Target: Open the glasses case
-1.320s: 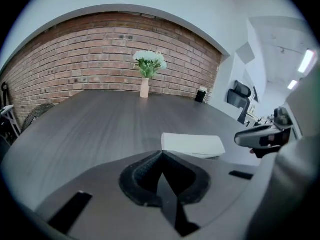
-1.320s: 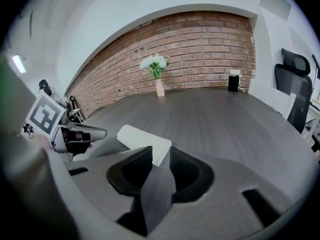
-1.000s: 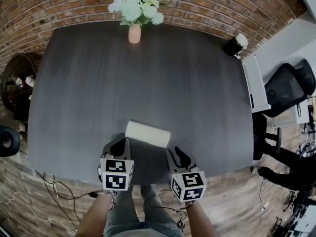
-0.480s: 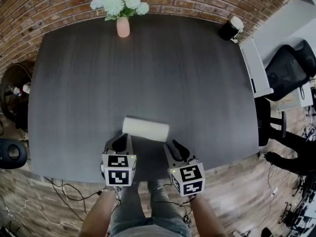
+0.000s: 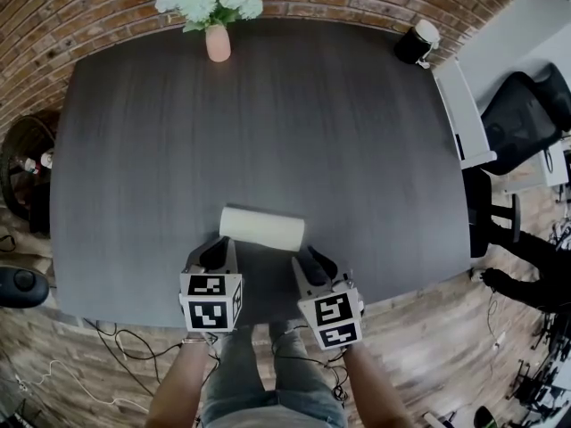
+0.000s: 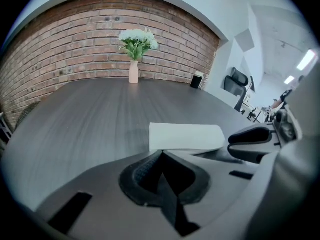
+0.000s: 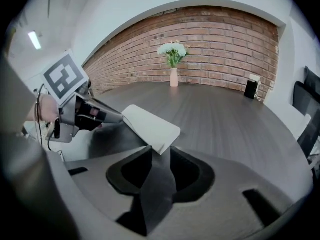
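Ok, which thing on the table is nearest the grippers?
The white glasses case, lying flat just ahead; the pink vase and black canister stand far across.

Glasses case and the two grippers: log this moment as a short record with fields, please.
glasses case: white, closed, lying flat near the front edge of the table
left gripper: jaws together, nothing between them, tips by the case's left end on the near side
right gripper: jaws apart, the case's near corner showing in the gap; contact cannot be told
task status: lid not yet lifted
background: vase of white flowers at the table's far edge
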Demonstrator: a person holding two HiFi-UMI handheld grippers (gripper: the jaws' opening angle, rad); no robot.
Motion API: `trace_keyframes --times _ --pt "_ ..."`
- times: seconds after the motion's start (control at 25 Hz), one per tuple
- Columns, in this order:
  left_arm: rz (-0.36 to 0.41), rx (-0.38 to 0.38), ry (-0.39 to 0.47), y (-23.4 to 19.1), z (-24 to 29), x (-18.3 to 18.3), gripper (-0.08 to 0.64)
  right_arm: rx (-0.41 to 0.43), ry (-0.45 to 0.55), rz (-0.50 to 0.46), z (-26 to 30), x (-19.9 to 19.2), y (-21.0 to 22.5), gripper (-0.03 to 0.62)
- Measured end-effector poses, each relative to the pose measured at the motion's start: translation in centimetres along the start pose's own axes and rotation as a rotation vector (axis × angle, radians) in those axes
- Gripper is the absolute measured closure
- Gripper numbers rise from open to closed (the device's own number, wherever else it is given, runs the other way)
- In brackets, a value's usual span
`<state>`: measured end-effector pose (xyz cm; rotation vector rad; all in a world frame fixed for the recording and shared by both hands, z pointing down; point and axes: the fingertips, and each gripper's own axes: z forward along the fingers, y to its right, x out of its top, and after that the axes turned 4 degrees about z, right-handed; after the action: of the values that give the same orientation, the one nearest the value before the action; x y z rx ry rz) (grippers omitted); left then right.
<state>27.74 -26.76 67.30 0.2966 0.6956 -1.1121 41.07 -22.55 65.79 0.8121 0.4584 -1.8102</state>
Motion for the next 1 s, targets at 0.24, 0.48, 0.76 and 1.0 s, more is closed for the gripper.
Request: trace_keyframes --times 0.24,0.48,0.76,1.0 --pt "0.001 0.000 0.002 0.0 0.0 0.0 0.565 -0.038 -0.037 -0.126 0.7 -0.4 0.0 0.474" --pt "-0.001 -0.002 -0.006 -0.1 0.1 -0.1 0.565 -0.036 -0.040 -0.138 1.2 -0.6 -0.1 0.478" --pt "-0.001 -0.009 -0.017 -0.2 0.1 -0.1 0.565 -0.030 -0.048 -0.147 1.3 -0.5 -0.2 0.479" --pt "-0.003 -0.013 -0.030 -0.1 0.2 -0.1 0.565 -0.035 -0.037 -0.143 1.1 0.2 0.2 0.479"
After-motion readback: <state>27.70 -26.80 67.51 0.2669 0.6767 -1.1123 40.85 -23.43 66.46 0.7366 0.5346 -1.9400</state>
